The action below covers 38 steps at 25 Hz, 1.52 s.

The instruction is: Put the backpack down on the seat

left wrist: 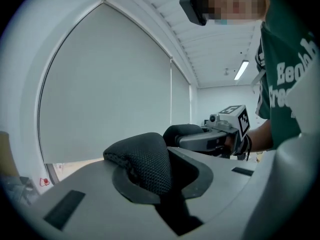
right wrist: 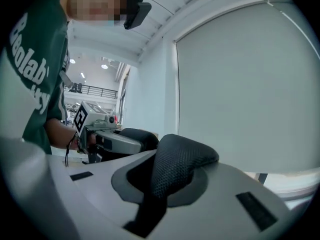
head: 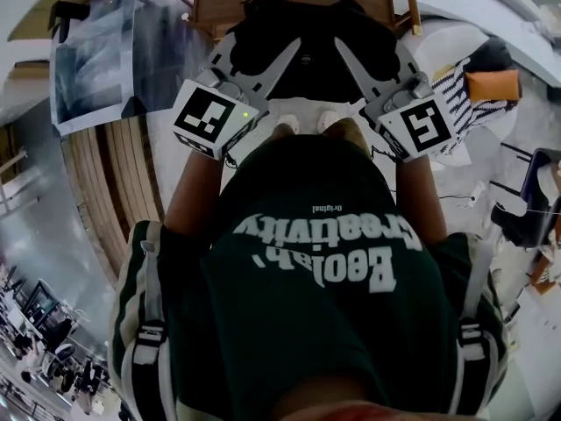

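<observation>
The black backpack [head: 302, 55] hangs in front of me over a wooden chair [head: 215, 3] at the top of the head view; whether it rests on the seat is hidden. My left gripper [head: 259, 58] is shut on one black mesh shoulder strap [left wrist: 145, 166], pinched between its grey jaws [left wrist: 160, 184]. My right gripper [head: 372, 58] is shut on the other mesh strap [right wrist: 177, 164], which bulges up out of its jaws [right wrist: 160, 184]. Each gripper view shows the opposite gripper holding its strap: the right gripper [left wrist: 220, 134] and the left gripper [right wrist: 107, 139].
A striped cloth with an orange item [head: 478, 86] lies to the right, and a dark chair [head: 535, 200] stands at the far right. A glossy board [head: 96, 60] and wooden slats [head: 96, 174] are on the left. A white blind [left wrist: 110, 84] fills the wall behind.
</observation>
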Available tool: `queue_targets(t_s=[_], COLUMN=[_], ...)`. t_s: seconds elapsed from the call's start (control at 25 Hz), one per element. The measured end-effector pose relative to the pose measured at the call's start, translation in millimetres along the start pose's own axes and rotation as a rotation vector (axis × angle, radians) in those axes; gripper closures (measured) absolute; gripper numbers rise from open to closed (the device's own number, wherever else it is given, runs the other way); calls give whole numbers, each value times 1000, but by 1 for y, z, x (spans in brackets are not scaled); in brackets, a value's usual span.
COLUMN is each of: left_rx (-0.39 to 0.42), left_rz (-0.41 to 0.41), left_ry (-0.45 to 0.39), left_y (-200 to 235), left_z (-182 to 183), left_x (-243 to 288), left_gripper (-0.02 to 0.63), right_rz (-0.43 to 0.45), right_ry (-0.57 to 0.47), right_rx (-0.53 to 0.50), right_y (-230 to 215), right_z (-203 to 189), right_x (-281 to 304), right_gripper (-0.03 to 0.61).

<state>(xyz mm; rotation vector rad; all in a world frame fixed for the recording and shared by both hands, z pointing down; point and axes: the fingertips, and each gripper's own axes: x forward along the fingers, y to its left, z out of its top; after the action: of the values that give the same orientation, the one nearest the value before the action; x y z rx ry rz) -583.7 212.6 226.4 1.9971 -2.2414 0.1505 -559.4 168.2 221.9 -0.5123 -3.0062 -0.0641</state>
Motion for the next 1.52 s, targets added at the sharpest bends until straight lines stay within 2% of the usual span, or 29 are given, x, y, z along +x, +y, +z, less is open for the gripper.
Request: queue_targets(t_s=[0.16,0.28,0.48,0.6,0.8,1.16,1.52], left_rx=[36,33,88,94,111,141,170], left_rz=[-2,-29,-81,-133,-250,-441,-623], left_ry=[-16,-13,-9,1,7,16,43], left_y=[2,-2,-11,-24,-60,-175,-366], left_z=[7,3,-4,-5,0,7,13], left_x=[-17,-27,-35,-27,0,59,106], left_gripper=[537,537,537,537,537,537,537], right_rz=[-25,-34,-84,-122,-231,-440,-644], right_ry=[-34,-4,43,39,33,23,0], right_rx=[-1,1,-5,13,-14,0,38], right_y=[15,26,39,37,28,8,6], right_z=[14,7,-7,-11,-11,-22,-30], right_x=[6,6,-2,-17,-59,-191,-386], right_gripper=[517,517,517,517,517,517,517])
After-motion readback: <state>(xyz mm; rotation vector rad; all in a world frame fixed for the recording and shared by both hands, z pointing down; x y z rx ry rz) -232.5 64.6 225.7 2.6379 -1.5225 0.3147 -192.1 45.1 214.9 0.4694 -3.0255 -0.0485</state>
